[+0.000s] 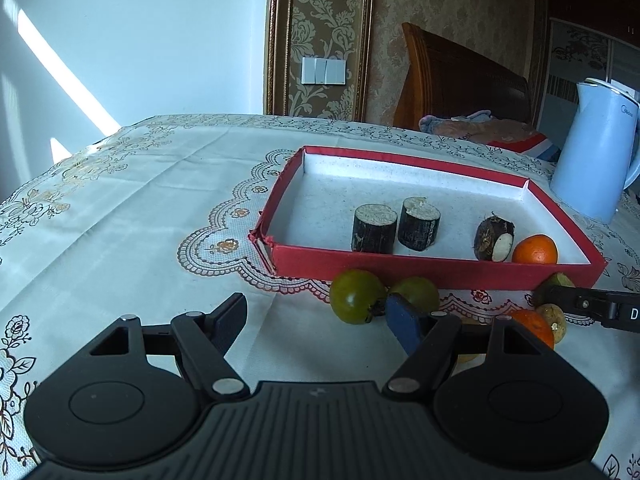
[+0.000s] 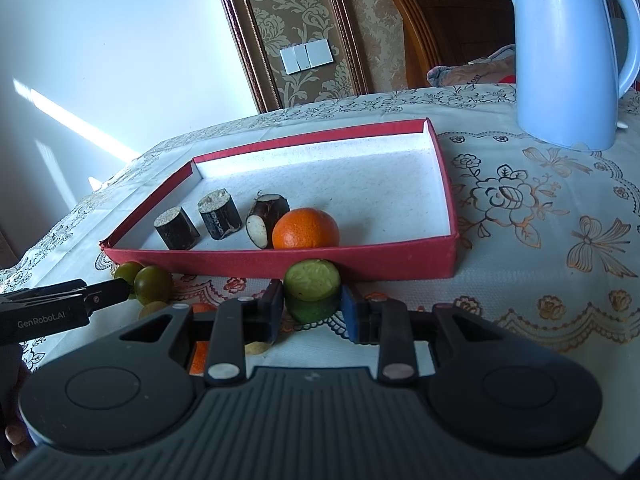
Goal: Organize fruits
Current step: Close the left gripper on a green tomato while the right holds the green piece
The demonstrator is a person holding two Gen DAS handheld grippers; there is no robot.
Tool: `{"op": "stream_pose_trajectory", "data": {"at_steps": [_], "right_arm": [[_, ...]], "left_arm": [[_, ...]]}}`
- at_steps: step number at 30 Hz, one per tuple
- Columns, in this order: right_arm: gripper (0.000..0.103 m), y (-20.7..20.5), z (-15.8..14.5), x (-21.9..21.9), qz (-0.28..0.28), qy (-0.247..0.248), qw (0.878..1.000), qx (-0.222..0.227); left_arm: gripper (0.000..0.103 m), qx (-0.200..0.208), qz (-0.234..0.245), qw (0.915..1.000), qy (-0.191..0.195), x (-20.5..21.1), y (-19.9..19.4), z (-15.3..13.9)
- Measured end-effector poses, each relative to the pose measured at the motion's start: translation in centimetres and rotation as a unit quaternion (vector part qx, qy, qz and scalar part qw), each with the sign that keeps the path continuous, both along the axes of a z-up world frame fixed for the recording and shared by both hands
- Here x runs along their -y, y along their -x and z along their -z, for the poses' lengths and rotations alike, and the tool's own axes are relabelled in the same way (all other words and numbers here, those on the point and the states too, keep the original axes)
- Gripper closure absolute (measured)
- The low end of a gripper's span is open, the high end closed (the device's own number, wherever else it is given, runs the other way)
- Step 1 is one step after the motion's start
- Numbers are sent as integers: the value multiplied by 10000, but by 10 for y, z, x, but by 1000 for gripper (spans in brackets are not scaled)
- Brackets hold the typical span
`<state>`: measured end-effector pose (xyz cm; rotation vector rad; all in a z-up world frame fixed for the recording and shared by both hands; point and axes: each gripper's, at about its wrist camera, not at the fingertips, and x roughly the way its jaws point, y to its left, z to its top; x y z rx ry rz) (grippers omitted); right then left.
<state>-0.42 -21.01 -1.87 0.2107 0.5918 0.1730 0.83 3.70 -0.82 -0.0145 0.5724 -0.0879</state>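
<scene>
Right gripper point(image 2: 312, 312): pinching a cut green fruit piece point(image 2: 313, 289) just before the red tray point(image 2: 400, 264) — likely to lift it in.
Left gripper point(image 1: 316, 320): spread, empty, near two green fruits point(image 1: 354, 296) on the tablecloth point(image 1: 140, 200).
Tray contents: two dark cane pieces point(image 1: 374, 227), an orange point(image 2: 306, 229) — already sorted.

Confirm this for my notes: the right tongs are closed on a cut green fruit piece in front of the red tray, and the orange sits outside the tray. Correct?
Not quite. The right tongs do grip the cut green fruit piece in front of the red tray, but the orange sits inside the tray, beside the dark cut pieces. The right wrist view shows it.
</scene>
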Motion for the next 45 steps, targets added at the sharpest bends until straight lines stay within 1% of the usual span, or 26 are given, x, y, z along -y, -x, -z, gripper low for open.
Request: {"op": "stream_pose_trajectory", "data": {"at_steps": [3, 6, 7, 13, 16, 18, 21, 22, 24, 28, 29, 31, 33, 37, 41, 45], "right_arm": [[73, 0, 0, 0, 0, -8, 10000, 0], [74, 0, 0, 0, 0, -20, 10000, 0], [74, 0, 0, 0, 0, -29, 10000, 0], [73, 0, 1, 1, -3, -47, 10000, -5], [73, 0, 1, 1, -3, -44, 10000, -6], [73, 0, 1, 1, -3, -41, 10000, -6], [73, 0, 1, 0, -3, -45, 10000, -5], [73, 0, 1, 0, -3, -47, 10000, -5], [73, 0, 1, 1, -2, -50, 10000, -5], [73, -1, 1, 0, -2, -52, 10000, -5], [73, 0, 1, 0, -1, -48, 10000, -4], [73, 0, 1, 0, -2, -48, 10000, -5], [73, 0, 1, 0, -2, -47, 10000, -5], [73, 0, 1, 1, 9, -53, 10000, 13], [73, 1, 1, 2, 9, -56, 10000, 29], [73, 1, 0, 1, 8, -43, 10000, 36]], "left_arm": [[26, -37, -53, 9999, -142, 6, -6, -1], [25, -112, -281, 9994, -170, 6, -14, -2], [25, -126, -322, 9993, -106, 4, -15, -2], [25, -137, -282, 9995, -40, 3, -18, -2], [27, -230, -187, 9995, -92, 8, -25, 1], [27, -320, -194, 9993, -23, 8, -31, 2], [27, -282, -268, 9992, 60, 9, -36, 2], [28, -269, -244, 9993, 24, 11, -35, 3], [39, -243, -114, 9996, 8, 13, -33, 4], [44, -201, -46, 9998, 79, 12, -30, 5], [49, -189, -32, 9998, 91, 12, -29, 5], [53, -172, -14, 9998, 120, 12, -28, 5], [60, -173, 19, 9997, 143, 12, -28, 5], [65, -95, 5, 9997, 220, 9, -25, 5], [67, 100, -23, 9997, 224, 9, -19, 2], [67, 265, -55, 9995, 171, 10, -15, -1]]}}
